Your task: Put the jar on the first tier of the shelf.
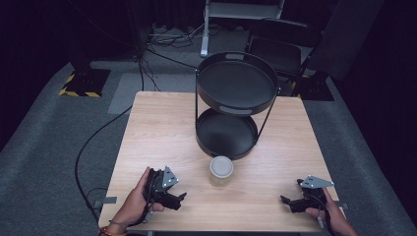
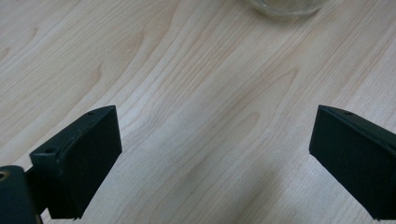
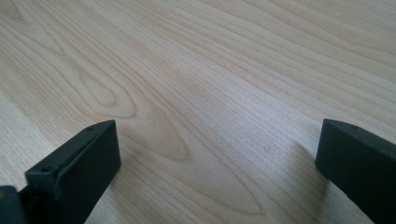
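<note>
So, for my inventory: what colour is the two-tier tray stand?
Black, clearest in the high view: two-tier tray stand.

On the table (image 1: 162, 128), the jar (image 1: 221, 170) stands just in front of the two-tier rack (image 1: 236, 105), which sits behind it toward the far edge. My left gripper (image 1: 172, 196) rests on the table to the left of the jar and nearer to me, its jaws spread wide and aimed toward the jar. My right gripper (image 1: 290, 201) lies well to the right of the jar, near the table's right front corner, jaws likewise wide apart.
</note>
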Demonstrator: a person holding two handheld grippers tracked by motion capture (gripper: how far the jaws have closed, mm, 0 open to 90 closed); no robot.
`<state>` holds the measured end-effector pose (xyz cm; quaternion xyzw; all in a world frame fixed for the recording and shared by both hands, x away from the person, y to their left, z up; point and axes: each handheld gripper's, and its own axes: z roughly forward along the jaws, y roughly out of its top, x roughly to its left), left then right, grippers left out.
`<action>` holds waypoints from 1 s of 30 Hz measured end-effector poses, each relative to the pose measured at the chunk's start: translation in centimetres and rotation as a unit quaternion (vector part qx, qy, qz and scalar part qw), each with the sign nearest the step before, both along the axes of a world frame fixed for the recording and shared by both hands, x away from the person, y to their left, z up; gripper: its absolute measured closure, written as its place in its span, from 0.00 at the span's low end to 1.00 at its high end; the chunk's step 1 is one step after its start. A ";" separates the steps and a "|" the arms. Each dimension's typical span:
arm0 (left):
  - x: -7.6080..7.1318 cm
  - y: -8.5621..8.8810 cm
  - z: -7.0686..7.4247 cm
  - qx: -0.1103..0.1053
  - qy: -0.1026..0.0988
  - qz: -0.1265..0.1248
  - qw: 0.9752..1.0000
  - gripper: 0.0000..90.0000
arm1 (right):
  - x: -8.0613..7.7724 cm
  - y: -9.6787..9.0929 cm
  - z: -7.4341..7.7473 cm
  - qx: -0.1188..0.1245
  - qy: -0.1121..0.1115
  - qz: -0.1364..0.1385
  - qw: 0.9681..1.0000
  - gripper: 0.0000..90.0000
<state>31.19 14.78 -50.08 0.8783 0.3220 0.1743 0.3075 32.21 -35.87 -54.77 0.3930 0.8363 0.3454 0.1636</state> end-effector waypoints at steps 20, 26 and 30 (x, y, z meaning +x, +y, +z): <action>1.1 -3.2 0.7 -0.004 0.007 -0.040 0.999 0.02 | 0.0 0.0 0.0 0.000 0.000 0.000 1.000 0.00; 1.7 -4.5 0.9 -0.010 0.007 -0.054 0.998 0.03 | 0.0 0.0 0.0 0.000 0.000 0.000 1.000 0.00; 2.2 -5.5 0.9 -0.012 0.007 -0.061 0.998 0.03 | 0.0 0.0 0.0 0.000 0.000 0.000 1.000 0.00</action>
